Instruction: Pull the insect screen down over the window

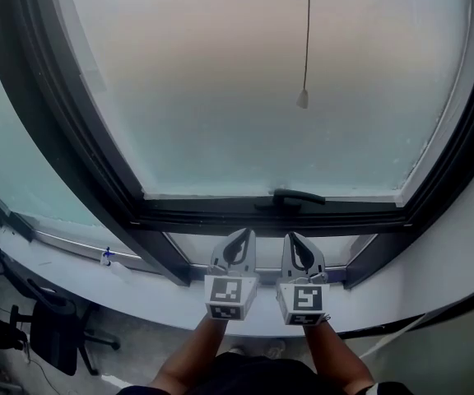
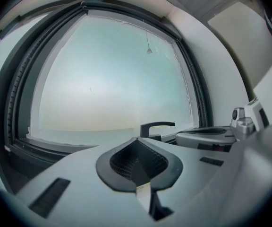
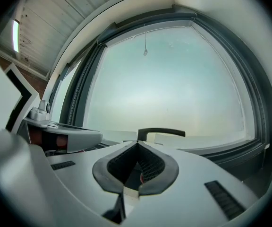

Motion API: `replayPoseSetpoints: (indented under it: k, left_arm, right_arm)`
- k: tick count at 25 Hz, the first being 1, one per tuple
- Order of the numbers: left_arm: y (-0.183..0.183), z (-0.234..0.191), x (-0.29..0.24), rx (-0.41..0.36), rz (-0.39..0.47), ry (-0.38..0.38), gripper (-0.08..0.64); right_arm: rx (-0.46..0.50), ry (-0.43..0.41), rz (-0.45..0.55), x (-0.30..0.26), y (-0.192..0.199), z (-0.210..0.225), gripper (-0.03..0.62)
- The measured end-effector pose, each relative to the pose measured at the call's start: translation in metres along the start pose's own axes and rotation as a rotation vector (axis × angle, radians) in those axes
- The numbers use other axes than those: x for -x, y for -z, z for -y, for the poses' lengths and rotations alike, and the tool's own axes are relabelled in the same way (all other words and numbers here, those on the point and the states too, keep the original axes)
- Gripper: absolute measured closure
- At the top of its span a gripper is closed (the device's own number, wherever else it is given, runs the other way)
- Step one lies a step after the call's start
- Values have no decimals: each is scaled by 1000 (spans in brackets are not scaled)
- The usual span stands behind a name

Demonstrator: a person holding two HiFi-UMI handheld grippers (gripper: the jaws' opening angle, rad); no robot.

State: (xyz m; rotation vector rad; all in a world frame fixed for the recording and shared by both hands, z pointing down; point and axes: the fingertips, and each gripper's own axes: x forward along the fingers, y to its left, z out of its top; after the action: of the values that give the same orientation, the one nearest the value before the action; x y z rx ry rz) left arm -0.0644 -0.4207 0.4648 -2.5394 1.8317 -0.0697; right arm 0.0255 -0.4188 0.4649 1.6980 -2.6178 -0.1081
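Note:
A thin pull cord (image 1: 306, 31) ending in a small white knob (image 1: 303, 99) hangs in front of the frosted window pane (image 1: 220, 97); the knob also shows in the left gripper view (image 2: 149, 51) and the right gripper view (image 3: 146, 52). No screen mesh covers the pane in view. My left gripper (image 1: 243, 234) and right gripper (image 1: 291, 238) sit side by side just below the dark window handle (image 1: 299, 197), far under the knob. Both are shut with nothing between the jaws. The handle stands just beyond the left gripper (image 2: 137, 139) and the right gripper (image 3: 137, 142).
A dark window frame (image 1: 72, 155) surrounds the pane, with a white sill (image 1: 138, 299) beneath it. A side pane (image 1: 6, 163) lies at the left with a small blue item (image 1: 107, 256) on its ledge. A black office chair (image 1: 56, 336) stands on the floor at lower left.

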Motion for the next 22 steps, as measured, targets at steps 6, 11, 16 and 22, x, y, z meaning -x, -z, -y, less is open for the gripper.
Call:
replayPoseSetpoints:
  k: [6, 11, 16, 22]
  left_arm:
    - [-26, -2, -12, 33, 46, 13, 557]
    - [-62, -19, -23, 56, 108, 40, 557]
    - [-96, -29, -31, 40, 183, 43, 557]
    - [-129, -36, -40, -16, 252, 35, 557]
  right_arm:
    - [-46, 5, 19, -13, -27, 10, 589]
    - [-49, 39, 104, -29, -65, 13, 589]
    - [-17, 50, 159, -36, -89, 14, 589]
    - [28, 84, 244, -44, -120, 25, 589]
